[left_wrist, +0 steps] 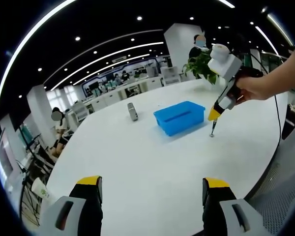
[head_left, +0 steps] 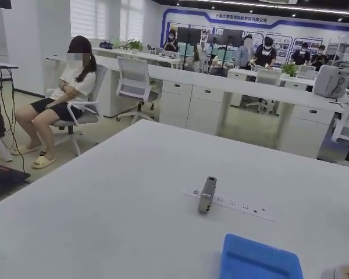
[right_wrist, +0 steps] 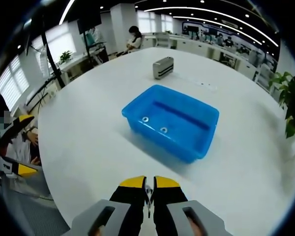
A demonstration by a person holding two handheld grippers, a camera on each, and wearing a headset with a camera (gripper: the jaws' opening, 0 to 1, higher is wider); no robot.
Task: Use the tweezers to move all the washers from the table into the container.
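The blue container (right_wrist: 172, 120) sits on the white table (right_wrist: 88, 128) ahead of my right gripper (right_wrist: 148, 186), with two washers (right_wrist: 145, 119) lying inside it. My right gripper is shut on thin metal tweezers (right_wrist: 148, 199) that run out between its yellow-tipped jaws. In the left gripper view the right gripper (left_wrist: 215, 114) hangs just right of the container (left_wrist: 179, 117), and the tweezers' tip (left_wrist: 212, 132) points down at the table. My left gripper (left_wrist: 152, 189) stands open over the table's near edge with nothing between its fingers. The container's corner (head_left: 260, 258) shows low in the head view.
A grey box-shaped device (head_left: 207, 195) and a flat white power strip (head_left: 244, 205) lie beyond the container. A potted plant (left_wrist: 201, 64) stands at the table's far side. A person sits on a chair (head_left: 70, 93) off the table; other people work at distant benches.
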